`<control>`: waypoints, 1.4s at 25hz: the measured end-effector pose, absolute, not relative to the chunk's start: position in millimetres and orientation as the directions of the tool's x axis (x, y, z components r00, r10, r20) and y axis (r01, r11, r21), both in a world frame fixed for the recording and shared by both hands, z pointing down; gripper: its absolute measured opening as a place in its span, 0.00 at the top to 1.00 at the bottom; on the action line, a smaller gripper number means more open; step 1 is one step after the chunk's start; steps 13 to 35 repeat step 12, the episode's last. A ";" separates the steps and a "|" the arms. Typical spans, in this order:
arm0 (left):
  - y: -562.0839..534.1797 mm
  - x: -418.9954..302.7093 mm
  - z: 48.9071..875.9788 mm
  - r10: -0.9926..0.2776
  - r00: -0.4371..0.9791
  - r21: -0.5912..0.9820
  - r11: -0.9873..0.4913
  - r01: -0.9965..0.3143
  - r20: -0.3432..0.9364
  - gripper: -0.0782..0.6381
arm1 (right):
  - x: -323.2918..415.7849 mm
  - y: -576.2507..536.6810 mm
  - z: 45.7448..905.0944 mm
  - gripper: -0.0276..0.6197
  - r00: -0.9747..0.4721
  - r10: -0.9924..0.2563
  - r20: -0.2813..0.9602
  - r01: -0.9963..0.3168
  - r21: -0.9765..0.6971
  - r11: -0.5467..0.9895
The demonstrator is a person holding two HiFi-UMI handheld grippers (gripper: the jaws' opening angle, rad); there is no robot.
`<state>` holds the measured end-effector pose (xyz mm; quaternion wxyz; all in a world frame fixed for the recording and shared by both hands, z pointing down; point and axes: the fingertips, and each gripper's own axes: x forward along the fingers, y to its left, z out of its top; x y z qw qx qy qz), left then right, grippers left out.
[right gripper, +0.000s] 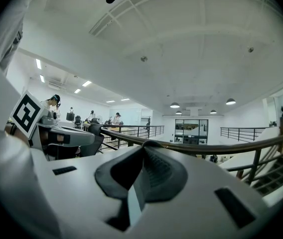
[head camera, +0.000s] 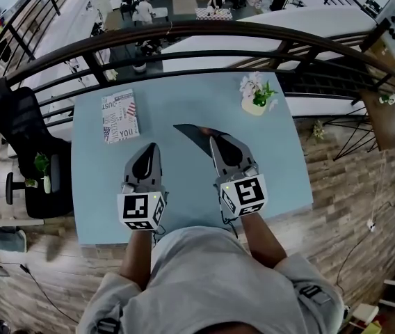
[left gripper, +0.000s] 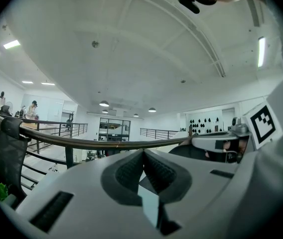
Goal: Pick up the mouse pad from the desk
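Observation:
The dark mouse pad shows in the head view as a thin tilted wedge over the middle of the light blue desk. My right gripper is shut on its right end and holds it off the desk top. To its left, my left gripper is shut with nothing in it, apart from the pad. Both gripper views point up at the ceiling. The left gripper and the right gripper each show jaws pressed together there. The pad is not clearly told apart from the jaws in the right gripper view.
A book lies at the desk's left side. A small potted plant stands at the back right. A curved dark railing runs behind the desk. A black office chair stands to the left.

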<state>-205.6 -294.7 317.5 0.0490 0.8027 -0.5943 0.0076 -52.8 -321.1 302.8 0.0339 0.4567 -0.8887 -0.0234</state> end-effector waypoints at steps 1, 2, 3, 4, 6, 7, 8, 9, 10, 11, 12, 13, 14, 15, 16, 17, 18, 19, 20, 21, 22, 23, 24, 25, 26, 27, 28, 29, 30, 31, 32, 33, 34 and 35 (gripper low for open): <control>-295.3 -205.3 317.7 -0.954 0.293 0.070 -0.288 -0.955 0.071 0.87 | -53.3 -321.6 301.9 0.93 -0.583 -0.812 0.037 -0.808 0.076 0.584; -295.9 -204.8 318.1 -0.954 0.292 0.070 -0.287 -0.955 0.071 0.87 | -53.4 -322.0 301.1 0.93 -0.585 -0.810 0.035 -0.806 0.080 0.586; -296.4 -204.0 318.7 -0.954 0.291 0.070 -0.286 -0.956 0.072 0.87 | -52.8 -322.4 301.7 0.93 -0.586 -0.809 0.035 -0.806 0.078 0.587; -296.6 -203.2 319.6 -0.954 0.290 0.070 -0.285 -0.956 0.074 0.87 | -51.8 -322.8 303.5 0.93 -0.586 -0.809 0.038 -0.806 0.073 0.588; -296.8 -201.6 321.7 -0.955 0.287 0.072 -0.282 -0.957 0.079 0.87 | -49.9 -323.6 307.0 0.93 -0.588 -0.808 0.044 -0.805 0.063 0.590; -297.3 -200.9 322.7 -0.955 0.285 0.074 -0.280 -0.957 0.082 0.87 | -49.3 -324.2 308.0 0.93 -0.589 -0.807 0.047 -0.804 0.061 0.591; -298.0 -200.2 323.5 -0.955 0.283 0.076 -0.277 -0.958 0.084 0.87 | -48.8 -325.1 308.7 0.93 -0.591 -0.805 0.048 -0.803 0.060 0.593; -298.9 -199.5 324.0 -0.956 0.282 0.077 -0.276 -0.958 0.086 0.87 | -48.4 -326.2 309.1 0.93 -0.592 -0.804 0.049 -0.802 0.059 0.594; -300.0 -198.7 324.4 -0.956 0.281 0.077 -0.275 -0.958 0.088 0.87 | -47.9 -327.3 309.4 0.93 -0.594 -0.803 0.049 -0.801 0.058 0.596; -301.0 -197.8 324.7 -0.956 0.280 0.078 -0.274 -0.959 0.089 0.87 | -47.5 -328.5 309.6 0.93 -0.595 -0.802 0.049 -0.800 0.056 0.597; -302.1 -196.9 325.0 -0.956 0.279 0.078 -0.273 -0.959 0.090 0.87 | -47.1 -329.7 309.8 0.93 -0.597 -0.801 0.050 -0.799 0.055 0.599; -302.1 -196.9 325.0 -0.956 0.279 0.078 -0.273 -0.959 0.090 0.87 | -47.1 -329.7 309.8 0.93 -0.597 -0.801 0.050 -0.799 0.055 0.599; -302.1 -196.9 325.0 -0.956 0.279 0.078 -0.273 -0.959 0.090 0.87 | -47.1 -329.7 309.8 0.93 -0.597 -0.801 0.050 -0.799 0.055 0.599; -302.1 -196.9 325.0 -0.956 0.279 0.078 -0.273 -0.959 0.090 0.87 | -47.1 -329.7 309.8 0.93 -0.597 -0.801 0.050 -0.799 0.055 0.599; -302.1 -196.9 325.0 -0.956 0.279 0.078 -0.273 -0.959 0.090 0.87 | -47.1 -329.7 309.8 0.93 -0.597 -0.801 0.050 -0.799 0.055 0.599; -302.1 -196.9 325.0 -0.956 0.279 0.078 -0.273 -0.959 0.090 0.87 | -47.1 -329.7 309.8 0.93 -0.597 -0.801 0.050 -0.799 0.055 0.599; -302.1 -196.9 325.0 -0.956 0.279 0.078 -0.273 -0.959 0.090 0.87 | -47.1 -329.7 309.8 0.93 -0.597 -0.801 0.050 -0.799 0.055 0.599; -302.1 -196.9 325.0 -0.956 0.279 0.078 -0.273 -0.959 0.090 0.87 | -47.1 -329.7 309.8 0.93 -0.597 -0.801 0.050 -0.799 0.055 0.599; -302.1 -196.9 325.0 -0.956 0.279 0.078 -0.273 -0.959 0.090 0.87 | -47.1 -329.7 309.8 0.93 -0.597 -0.801 0.050 -0.799 0.055 0.599; -302.1 -196.9 325.0 -0.956 0.279 0.078 -0.273 -0.959 0.090 0.87 | -47.1 -329.7 309.8 0.93 -0.597 -0.801 0.050 -0.799 0.055 0.599; -302.1 -196.9 325.0 -0.956 0.279 0.078 -0.273 -0.959 0.090 0.87 | -47.1 -329.7 309.8 0.93 -0.597 -0.801 0.050 -0.799 0.055 0.599; -302.1 -196.9 325.0 -0.956 0.279 0.078 -0.273 -0.959 0.090 0.87 | -47.1 -329.7 309.8 0.93 -0.597 -0.801 0.050 -0.799 0.055 0.599; -302.1 -196.9 325.0 -0.956 0.279 0.078 -0.273 -0.959 0.090 0.87 | -47.1 -329.7 309.8 0.93 -0.597 -0.801 0.050 -0.799 0.055 0.599; -302.1 -196.9 325.0 -0.956 0.279 0.078 -0.273 -0.959 0.090 0.87 | -47.1 -329.7 309.8 0.93 -0.597 -0.801 0.050 -0.799 0.055 0.599; -302.1 -196.9 325.0 -0.956 0.279 0.078 -0.273 -0.959 0.090 0.87 | -47.1 -329.7 309.8 0.93 -0.597 -0.801 0.050 -0.799 0.055 0.599; -302.1 -196.9 325.0 -0.956 0.279 0.078 -0.273 -0.959 0.090 0.87 | -47.1 -329.7 309.8 0.93 -0.597 -0.801 0.050 -0.799 0.055 0.599; -302.1 -196.9 325.0 -0.956 0.279 0.078 -0.273 -0.959 0.090 0.87 | -47.1 -329.7 309.8 0.93 -0.597 -0.801 0.050 -0.799 0.055 0.599; -302.1 -196.9 325.0 -0.956 0.279 0.078 -0.273 -0.959 0.090 0.87 | -47.1 -329.7 309.8 0.93 -0.597 -0.801 0.050 -0.799 0.055 0.599; -302.1 -196.9 325.0 -0.956 0.279 0.078 -0.273 -0.959 0.090 0.87 | -47.1 -329.7 309.8 0.93 -0.597 -0.801 0.050 -0.799 0.055 0.599; -302.1 -196.9 325.0 -0.956 0.279 0.078 -0.273 -0.959 0.090 0.87 | -47.1 -329.7 309.8 0.93 -0.597 -0.801 0.050 -0.799 0.055 0.599; -302.1 -196.9 325.0 -0.956 0.279 0.078 -0.273 -0.959 0.090 0.87 | -47.1 -329.7 309.8 0.93 -0.597 -0.801 0.050 -0.799 0.055 0.599; -302.1 -196.9 325.0 -0.956 0.279 0.078 -0.273 -0.959 0.090 0.87 | -47.1 -329.7 309.8 0.93 -0.597 -0.801 0.050 -0.799 0.055 0.599; -302.1 -196.9 325.0 -0.956 0.279 0.078 -0.273 -0.959 0.090 0.87 | -47.1 -329.7 309.8 0.93 -0.597 -0.801 0.050 -0.799 0.055 0.599; -302.1 -196.9 325.0 -0.956 0.279 0.078 -0.273 -0.959 0.090 0.87 | -47.1 -329.7 309.8 0.93 -0.597 -0.801 0.050 -0.799 0.055 0.599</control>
